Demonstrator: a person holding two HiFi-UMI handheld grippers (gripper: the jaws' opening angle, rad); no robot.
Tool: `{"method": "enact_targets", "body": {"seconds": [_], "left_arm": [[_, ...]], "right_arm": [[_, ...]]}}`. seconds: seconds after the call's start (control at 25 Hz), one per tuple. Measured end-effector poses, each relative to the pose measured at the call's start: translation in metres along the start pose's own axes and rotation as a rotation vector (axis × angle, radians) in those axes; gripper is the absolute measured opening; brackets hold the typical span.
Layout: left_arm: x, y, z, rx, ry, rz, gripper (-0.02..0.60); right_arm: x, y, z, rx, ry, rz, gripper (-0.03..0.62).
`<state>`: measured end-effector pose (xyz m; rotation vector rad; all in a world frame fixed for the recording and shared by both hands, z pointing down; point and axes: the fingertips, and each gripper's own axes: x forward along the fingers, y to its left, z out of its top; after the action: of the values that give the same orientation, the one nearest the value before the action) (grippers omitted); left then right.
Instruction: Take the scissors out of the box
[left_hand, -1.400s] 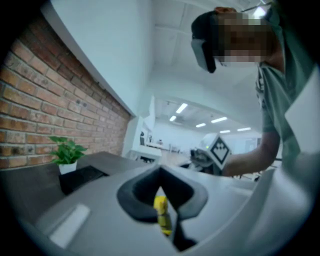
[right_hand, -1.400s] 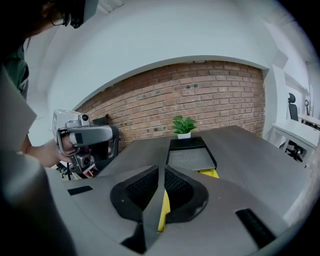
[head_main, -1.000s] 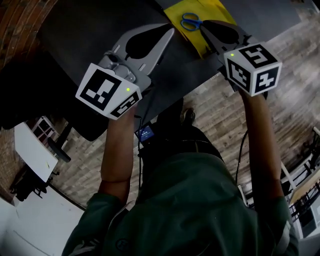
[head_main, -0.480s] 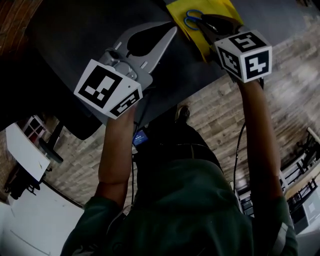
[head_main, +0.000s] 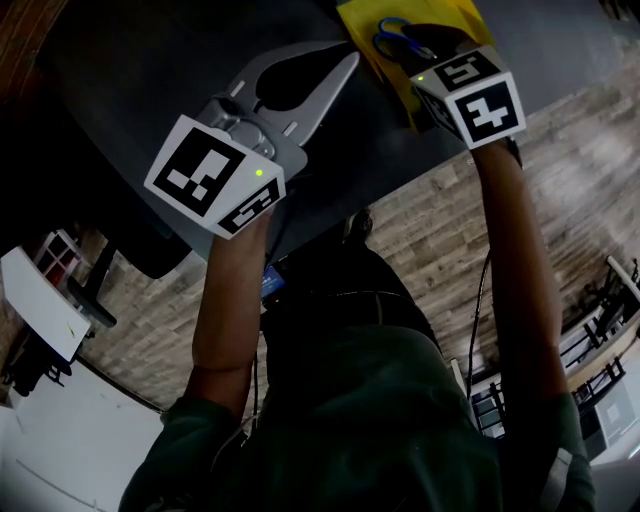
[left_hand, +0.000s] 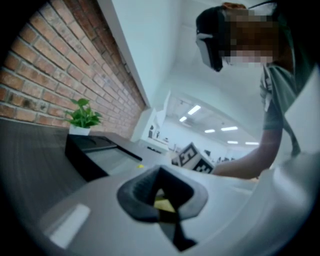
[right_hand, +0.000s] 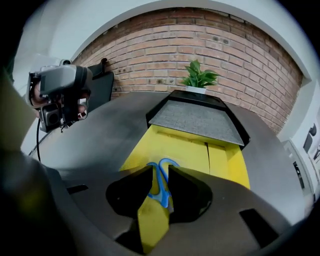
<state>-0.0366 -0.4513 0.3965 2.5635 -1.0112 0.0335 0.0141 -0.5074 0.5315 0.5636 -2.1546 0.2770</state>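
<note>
**Dark tabletop (head_main: 150, 60): right tongs (right_hand: 160, 167) reach the scissors (right_hand: 161, 194)**

Brick wall (right_hand: 200, 40) and a potted plant (right_hand: 200, 77) stand behind the work area. A yellow box (right_hand: 187, 150) lies open on the tabletop, at top centre of the head view.

Change: over the last second the right tongs have moved up the head-view frame. The marker cube now overlaps the near part of the box, which it previously stood short of. The left tongs (head_main: 345, 62) have barely shifted.

Right tongs: jaws drawn in to a narrow gap, and the blue handle fills that gap. I read this as a grip on the handle, though I cannot judge how firm it is. The two blue loops show just beyond the tips.

Scissors: still inside the box, lying on its yellow floor, centre of the right gripper view.

Left tongs: clenched on nothing, tips together, held over bare tabletop left of the box.

Judgement: the approach is done and the grasp looks made or nearly made. The lift-out has not begun. Next the scissors must come up clear of the box wall without the handle slipping.
</note>
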Motion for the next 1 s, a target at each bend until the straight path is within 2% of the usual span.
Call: {"method": "enact_targets", "body": {"seconds": [0.28, 0.4, 0.52, 0.68, 1.0], "left_arm": [[0.005, 0.002, -0.007, -0.013, 0.000, 0.003, -0.015], [0.006, 0.002, -0.009, -0.014, 0.002, 0.006, -0.016], [0.006, 0.003, -0.009, -0.015, 0.003, 0.011, -0.016], [0.007, 0.000, -0.006, -0.010, 0.006, 0.011, -0.017], [0.003, -0.006, 0.008, 0.016, 0.003, 0.013, -0.016]], "right_arm": [[0.016, -0.001, -0.004, -0.080, 0.074, 0.018, 0.083], [0.021, 0.005, -0.005, -0.068, 0.098, 0.063, 0.083], [0.023, 0.002, -0.007, -0.099, 0.106, 0.071, 0.080], [0.021, 0.009, 0.000, -0.049, 0.106, 0.104, 0.075], [0.010, 0.004, 0.003, -0.006, 0.047, 0.034, 0.072]]}}
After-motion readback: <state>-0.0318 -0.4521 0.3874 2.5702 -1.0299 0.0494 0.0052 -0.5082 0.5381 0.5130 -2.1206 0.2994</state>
